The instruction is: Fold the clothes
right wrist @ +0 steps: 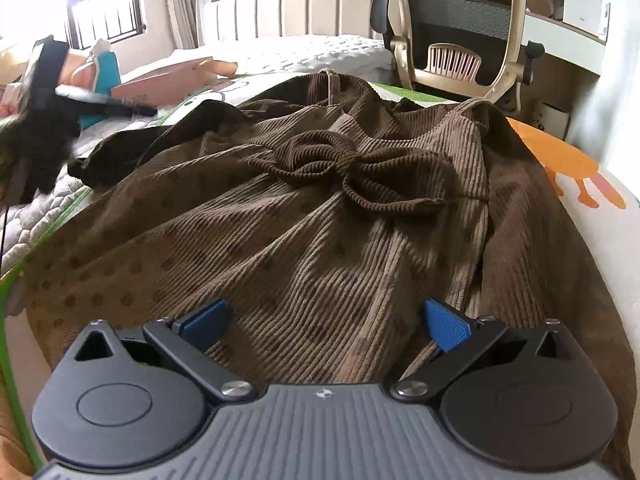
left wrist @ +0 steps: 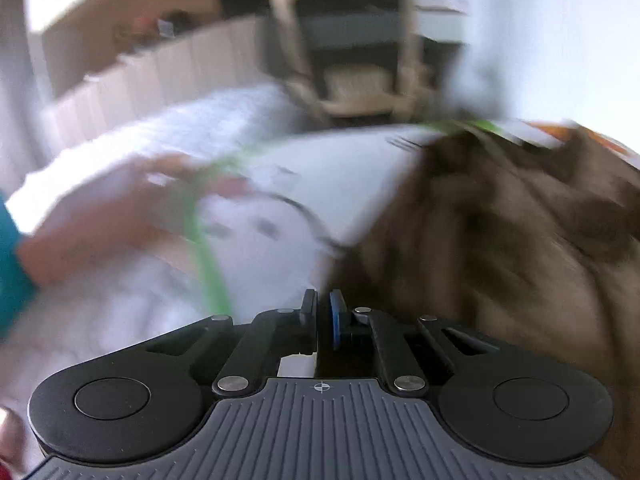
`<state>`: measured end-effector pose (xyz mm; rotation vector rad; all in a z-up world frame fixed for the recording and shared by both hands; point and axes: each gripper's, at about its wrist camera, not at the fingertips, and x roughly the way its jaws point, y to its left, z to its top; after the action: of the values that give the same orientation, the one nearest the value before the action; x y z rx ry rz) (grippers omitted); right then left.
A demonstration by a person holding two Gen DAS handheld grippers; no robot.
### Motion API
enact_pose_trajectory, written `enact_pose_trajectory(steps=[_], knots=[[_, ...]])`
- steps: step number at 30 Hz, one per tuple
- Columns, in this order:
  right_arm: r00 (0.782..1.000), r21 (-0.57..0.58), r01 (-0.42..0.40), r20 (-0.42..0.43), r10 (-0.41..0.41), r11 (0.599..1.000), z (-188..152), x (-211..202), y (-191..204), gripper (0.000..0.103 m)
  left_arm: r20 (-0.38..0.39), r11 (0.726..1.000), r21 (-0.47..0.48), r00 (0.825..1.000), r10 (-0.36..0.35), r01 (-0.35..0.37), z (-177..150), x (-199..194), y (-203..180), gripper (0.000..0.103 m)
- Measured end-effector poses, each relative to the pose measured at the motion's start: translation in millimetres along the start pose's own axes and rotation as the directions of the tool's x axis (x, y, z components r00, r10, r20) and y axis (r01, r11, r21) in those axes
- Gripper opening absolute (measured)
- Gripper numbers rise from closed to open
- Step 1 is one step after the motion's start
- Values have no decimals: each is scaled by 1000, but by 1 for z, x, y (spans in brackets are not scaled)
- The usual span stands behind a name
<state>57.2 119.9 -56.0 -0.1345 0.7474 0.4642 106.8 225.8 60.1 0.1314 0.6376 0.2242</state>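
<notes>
A brown ribbed corduroy garment (right wrist: 320,216) with faint dots lies crumpled on the bed mat (right wrist: 600,208), its drawstring bunched near the middle. My right gripper (right wrist: 325,320) hovers just over its near part, blue pads (right wrist: 446,324) wide apart and nothing between them. The left wrist view is smeared by motion. There the left gripper (left wrist: 322,312) has its fingers pressed together beside the garment's left edge (left wrist: 480,248); I cannot tell if cloth is pinched. In the right wrist view the left gripper (right wrist: 44,120) is a dark blur by the garment's dark corner.
The mat is white with a green border (left wrist: 208,256) and an orange cartoon print (right wrist: 560,164). A beige office chair (right wrist: 460,28) stands behind the bed, next to a padded headboard (right wrist: 288,8). A blurred forearm (left wrist: 100,220) with a teal sleeve shows at the left.
</notes>
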Motion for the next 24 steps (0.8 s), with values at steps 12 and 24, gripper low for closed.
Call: enact_pose_trajectory(steps=[12,24], knots=[[952,126,287,73,-297,950,16,-67,-58,103,46,975,-220,999,-23,33,36,2,44,49],[963,215,269,-35,-268,939,-13,-48,-89,8,-3,827,-71,829,-560,558,-10,-49,-92,94]])
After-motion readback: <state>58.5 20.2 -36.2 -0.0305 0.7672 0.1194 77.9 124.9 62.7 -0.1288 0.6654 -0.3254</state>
